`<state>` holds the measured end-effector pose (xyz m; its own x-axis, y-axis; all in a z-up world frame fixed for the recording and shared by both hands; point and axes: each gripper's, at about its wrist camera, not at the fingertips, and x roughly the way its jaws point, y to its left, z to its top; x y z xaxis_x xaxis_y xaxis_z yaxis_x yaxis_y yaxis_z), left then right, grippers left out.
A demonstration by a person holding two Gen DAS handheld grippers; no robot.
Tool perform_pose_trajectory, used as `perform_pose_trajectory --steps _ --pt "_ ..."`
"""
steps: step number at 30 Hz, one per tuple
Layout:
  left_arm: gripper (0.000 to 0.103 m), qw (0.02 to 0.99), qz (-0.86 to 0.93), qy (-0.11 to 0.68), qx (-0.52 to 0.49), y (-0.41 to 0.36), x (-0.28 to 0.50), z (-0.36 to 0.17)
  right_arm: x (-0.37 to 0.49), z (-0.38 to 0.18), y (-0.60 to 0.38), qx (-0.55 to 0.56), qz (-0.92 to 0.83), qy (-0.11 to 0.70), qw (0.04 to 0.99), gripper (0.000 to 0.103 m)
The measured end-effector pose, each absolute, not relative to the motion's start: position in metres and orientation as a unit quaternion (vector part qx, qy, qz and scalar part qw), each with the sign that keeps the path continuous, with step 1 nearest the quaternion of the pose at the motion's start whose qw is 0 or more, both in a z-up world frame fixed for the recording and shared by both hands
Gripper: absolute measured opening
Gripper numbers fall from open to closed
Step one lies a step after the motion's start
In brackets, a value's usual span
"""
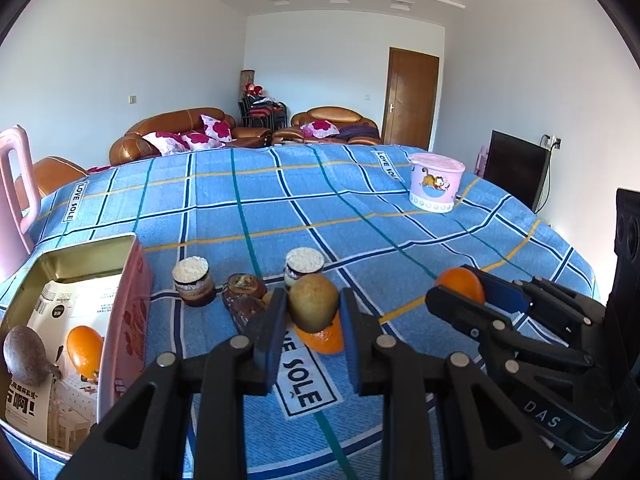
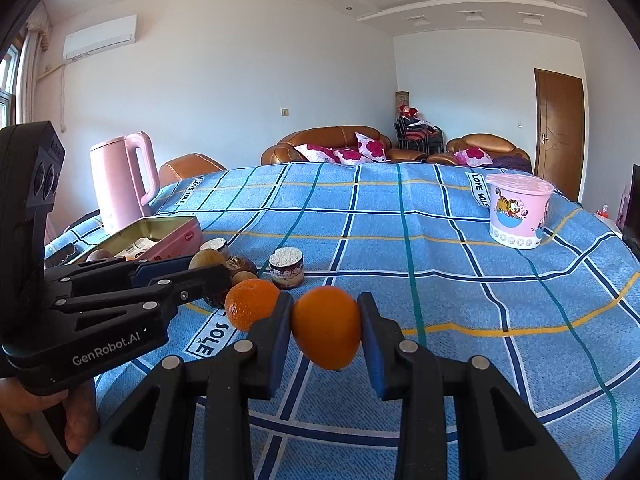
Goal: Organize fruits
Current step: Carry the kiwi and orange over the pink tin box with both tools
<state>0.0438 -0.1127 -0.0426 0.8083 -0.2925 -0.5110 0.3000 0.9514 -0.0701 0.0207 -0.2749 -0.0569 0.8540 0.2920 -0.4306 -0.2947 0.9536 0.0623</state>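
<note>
My left gripper [image 1: 314, 312] is shut on a greenish-brown kiwi [image 1: 313, 302] and holds it above the blue checked cloth; the kiwi also shows in the right wrist view [image 2: 207, 260]. An orange [image 1: 324, 338] lies on the cloth just under it [image 2: 251, 305]. My right gripper [image 2: 326, 326] is shut on another orange [image 2: 327, 327] and holds it above the cloth; it shows at the right in the left wrist view [image 1: 460, 284]. An open pink tin [image 1: 124, 320] at the left holds an orange [image 1: 84, 350] and a brown fruit [image 1: 25, 354].
Two small jars [image 1: 192, 282] [image 1: 303, 264] and dark brown fruits [image 1: 244, 296] stand behind the kiwi. A pink lidded tub [image 1: 436, 186] stands far right. A pink kettle [image 2: 120, 178] stands behind the tin.
</note>
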Motion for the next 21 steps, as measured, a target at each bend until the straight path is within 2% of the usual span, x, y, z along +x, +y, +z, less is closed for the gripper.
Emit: perform_pose_trajectory --steps 21 --pt "0.027 0.961 -0.151 0.231 0.013 -0.113 0.032 -0.037 0.011 -0.056 -0.274 -0.012 0.158 0.189 0.969 0.035"
